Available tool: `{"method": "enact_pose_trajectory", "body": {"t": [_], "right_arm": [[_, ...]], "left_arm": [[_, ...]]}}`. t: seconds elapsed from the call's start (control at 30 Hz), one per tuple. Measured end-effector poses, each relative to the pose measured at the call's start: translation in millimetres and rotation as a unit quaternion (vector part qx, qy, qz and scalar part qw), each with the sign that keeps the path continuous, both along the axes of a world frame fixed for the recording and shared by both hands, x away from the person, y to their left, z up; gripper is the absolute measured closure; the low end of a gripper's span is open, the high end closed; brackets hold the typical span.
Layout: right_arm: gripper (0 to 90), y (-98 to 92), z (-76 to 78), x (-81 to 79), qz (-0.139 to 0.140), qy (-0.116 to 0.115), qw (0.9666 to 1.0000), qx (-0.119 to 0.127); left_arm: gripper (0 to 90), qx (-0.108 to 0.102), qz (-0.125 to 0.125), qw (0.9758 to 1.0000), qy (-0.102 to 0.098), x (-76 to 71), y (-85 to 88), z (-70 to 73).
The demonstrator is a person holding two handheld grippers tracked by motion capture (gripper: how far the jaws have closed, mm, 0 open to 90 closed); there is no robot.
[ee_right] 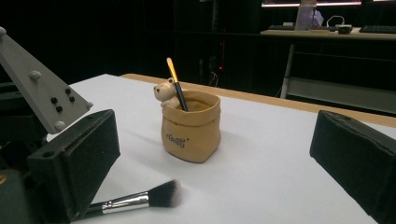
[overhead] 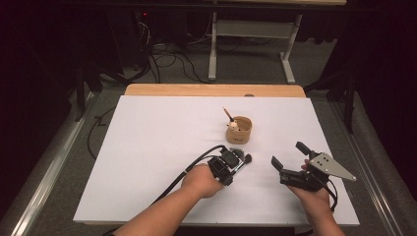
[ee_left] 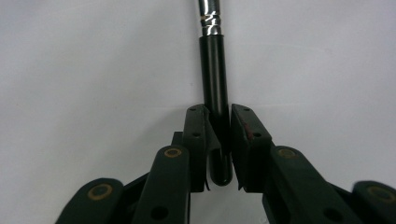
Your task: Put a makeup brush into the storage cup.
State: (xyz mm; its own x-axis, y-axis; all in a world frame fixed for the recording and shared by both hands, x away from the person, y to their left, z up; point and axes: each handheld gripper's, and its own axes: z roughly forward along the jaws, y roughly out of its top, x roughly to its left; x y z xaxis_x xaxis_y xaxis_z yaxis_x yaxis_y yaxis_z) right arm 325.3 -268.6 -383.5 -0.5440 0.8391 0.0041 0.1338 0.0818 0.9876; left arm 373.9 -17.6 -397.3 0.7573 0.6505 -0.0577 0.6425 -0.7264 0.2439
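A: Nearest to us, the left gripper (ee_left: 217, 135) has its jaws clenched on the black handle of the makeup brush (ee_left: 214, 74), low down near the handle's rounded end. We see the pads pressing it from both sides in the left gripper view.

B: And the brush lies flat on the white table (overhead: 147, 147), doesn't it? In the right gripper view its fluffy dark head with pale tips rests on the sheet, then a bright ribbed metal ferrule, then the black handle.

A: Yes, it looks that way to us. We judge the grip sits at the tail so the bristle end stays free to go first (the head points roughly toward the pot).

B: The right gripper (overhead: 291, 158) is beside it, jaws spread wide with nothing between them. We'd say it waits there, perhaps ready to steady something.

A: Just beyond the brush head stands the holder pot (ee_right: 190, 126), tan, shaped like a little rolled-top sack, with a small bear figure on its rim and some lettering on the front that we cannot read.

B: One slim brush (ee_right: 175, 81) leans in it, dark stem and yellowish tip upward. We judge the pot is where the makeup brush belongs too.

A: Farthest off, the table's wooden edge (overhead: 211, 90), then dark floor with cables.
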Motion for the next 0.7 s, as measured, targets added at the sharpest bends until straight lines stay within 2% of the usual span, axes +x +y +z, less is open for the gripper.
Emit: {"method": "enact_pose_trajectory", "body": {"t": [0.33, 0.7], "right_arm": [[3.3, -0.9, -0.5, 0.6, -0.002, 0.002, 1.0000, 0.006], [3.6, -0.9, -1.9, 1.3, -0.001, 0.005, 1.0000, 0.002]], "left_arm": [[78.7, 0.000, -0.003, 1.0000, 0.006, 1.9, 1.0, 0.5], [79.2, -0.001, -0.008, 0.9999, 0.008, 2.3, 2.2, 0.7]]}}
